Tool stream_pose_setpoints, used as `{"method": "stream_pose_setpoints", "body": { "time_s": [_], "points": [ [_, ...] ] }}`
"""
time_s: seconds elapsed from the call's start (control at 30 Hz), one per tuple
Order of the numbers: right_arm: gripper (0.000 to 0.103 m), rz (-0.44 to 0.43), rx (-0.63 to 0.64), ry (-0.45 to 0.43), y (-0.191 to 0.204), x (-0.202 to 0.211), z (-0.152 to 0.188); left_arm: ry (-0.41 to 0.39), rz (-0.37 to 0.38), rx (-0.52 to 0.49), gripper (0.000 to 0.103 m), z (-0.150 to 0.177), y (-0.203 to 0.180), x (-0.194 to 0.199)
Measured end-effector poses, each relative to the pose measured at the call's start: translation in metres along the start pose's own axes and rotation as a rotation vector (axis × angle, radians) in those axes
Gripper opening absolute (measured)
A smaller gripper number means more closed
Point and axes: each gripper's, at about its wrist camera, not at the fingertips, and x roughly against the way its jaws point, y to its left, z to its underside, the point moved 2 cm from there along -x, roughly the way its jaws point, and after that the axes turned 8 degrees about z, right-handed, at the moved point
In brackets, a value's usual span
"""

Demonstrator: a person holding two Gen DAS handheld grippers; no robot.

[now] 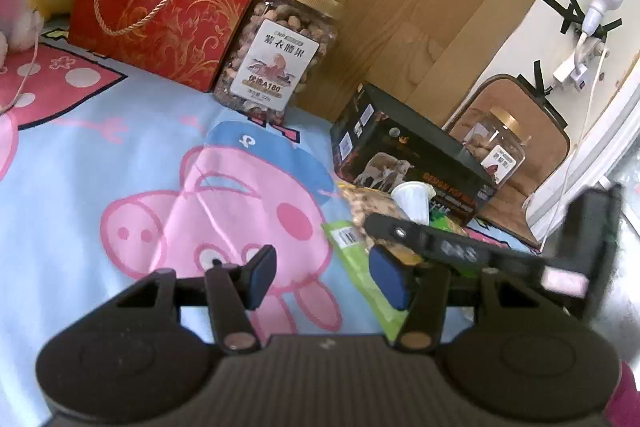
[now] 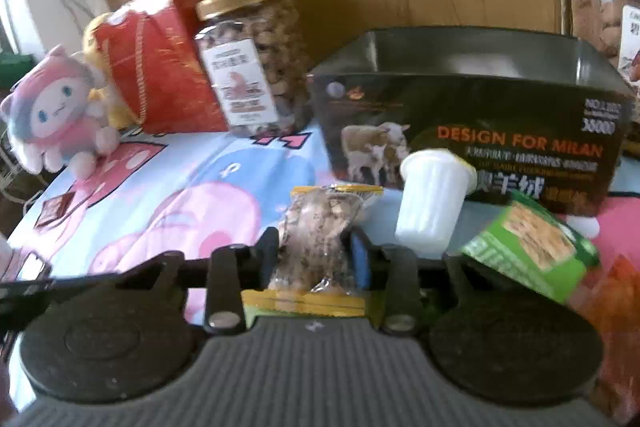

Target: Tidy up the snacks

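Right gripper (image 2: 316, 259) jaws clamped on nut snack packet (image 2: 316, 227).
Left gripper (image 1: 322, 277) jaws open, empty, over cartoon sheet (image 1: 120, 155); green packet (image 2: 532, 247) and white cup (image 2: 432, 203) beside black box (image 2: 472, 99).

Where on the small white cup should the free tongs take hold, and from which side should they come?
Grip the white cup across its ribbed wall, below the wider rim, coming down from above and the front. It leans tilted against the black box, which blocks its back, and the green packet crowds its right. The left tongs are open and free.
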Motion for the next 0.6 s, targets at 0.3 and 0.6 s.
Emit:
{"method": "stream_pose_setpoints", "body": {
  "time_s": [0.3,0.6],
  "points": [
    [0.033,-0.118,0.133,-0.051,0.025,0.097,0.069,0.056,0.097,-0.018,0.060,0.020,-0.021,0.014],
    [0.077,-0.137,0.181,-0.052,0.028,0.127,0.114,0.168,0.073,-0.032,0.061,0.067,-0.037,0.020]
  ]
}}
